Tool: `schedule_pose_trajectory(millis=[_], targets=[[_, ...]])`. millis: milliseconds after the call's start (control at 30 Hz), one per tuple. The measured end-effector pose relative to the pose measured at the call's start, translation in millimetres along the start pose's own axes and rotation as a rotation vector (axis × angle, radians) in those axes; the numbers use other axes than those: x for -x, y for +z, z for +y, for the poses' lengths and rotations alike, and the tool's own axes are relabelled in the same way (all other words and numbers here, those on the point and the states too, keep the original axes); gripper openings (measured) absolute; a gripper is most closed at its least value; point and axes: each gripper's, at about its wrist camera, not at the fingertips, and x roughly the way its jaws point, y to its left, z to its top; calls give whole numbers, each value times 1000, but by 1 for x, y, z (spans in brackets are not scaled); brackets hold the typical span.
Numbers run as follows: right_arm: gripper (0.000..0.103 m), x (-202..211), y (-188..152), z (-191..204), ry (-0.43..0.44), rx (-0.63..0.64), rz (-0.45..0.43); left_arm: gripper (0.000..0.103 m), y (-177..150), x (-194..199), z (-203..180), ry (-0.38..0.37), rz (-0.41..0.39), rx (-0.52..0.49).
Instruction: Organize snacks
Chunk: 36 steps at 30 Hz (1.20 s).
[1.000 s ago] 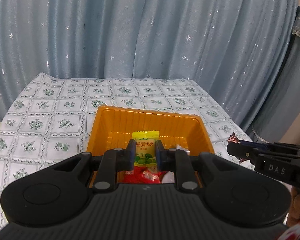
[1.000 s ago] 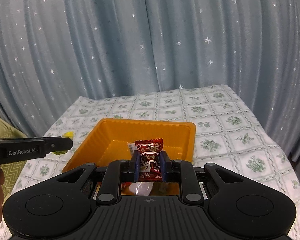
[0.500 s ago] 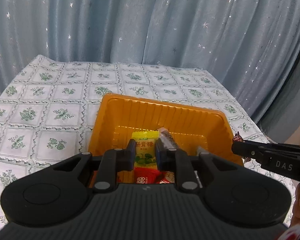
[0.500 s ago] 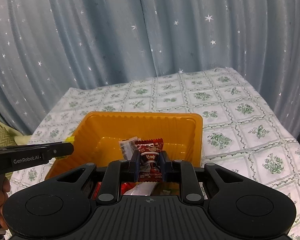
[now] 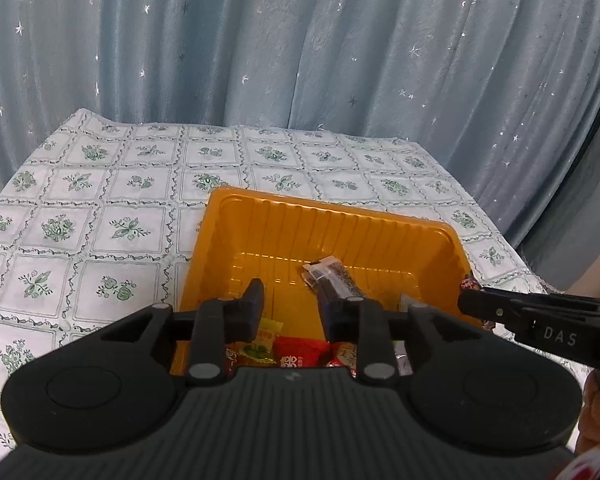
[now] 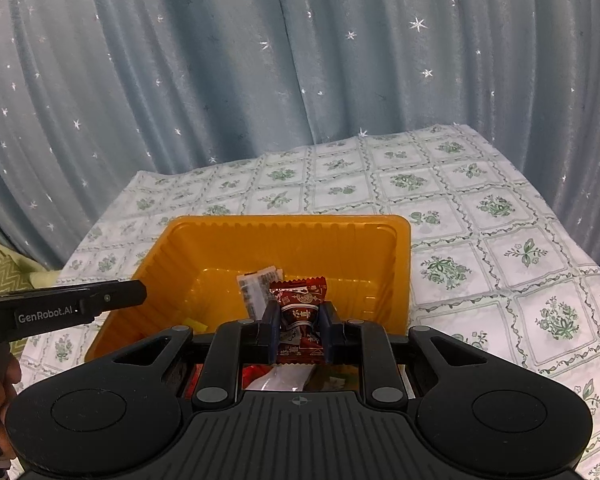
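Observation:
An orange plastic tray (image 5: 284,216) (image 6: 204,248) sits on the floral tablecloth and holds several snack packets. My left gripper (image 5: 289,300) is open and empty above the tray's near end. The yellow-green candy (image 5: 262,340) lies in the tray below it, beside red packets (image 5: 300,354). A dark bar in a clear wrapper (image 5: 332,274) (image 6: 256,288) lies mid-tray. My right gripper (image 6: 299,318) is shut on a dark red candy packet (image 6: 300,300) and holds it above the tray's near side. It shows at the right in the left wrist view (image 5: 466,282).
The table with the green-patterned cloth (image 5: 100,216) (image 6: 500,240) stands against a blue starred curtain (image 5: 300,60). A yellow-green cushion (image 6: 4,268) lies off the table's left edge. The left gripper's arm (image 6: 60,306) reaches in from the left in the right wrist view.
My left gripper has opened and the yellow-green candy has dropped into the tray. Both grippers have moved forward over the tray. The right gripper still holds the red packet.

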Motion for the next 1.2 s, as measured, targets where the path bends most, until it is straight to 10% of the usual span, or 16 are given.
schedule_pose_trajectory(millis=[667,1200], targets=[[40,21,-1,-11,35,-96,-51,34,-18,32,-6,14,-17,-10],[41,116,-43,-8,26,-119,-56,40,-71,125,-43,22,-40,-22]])
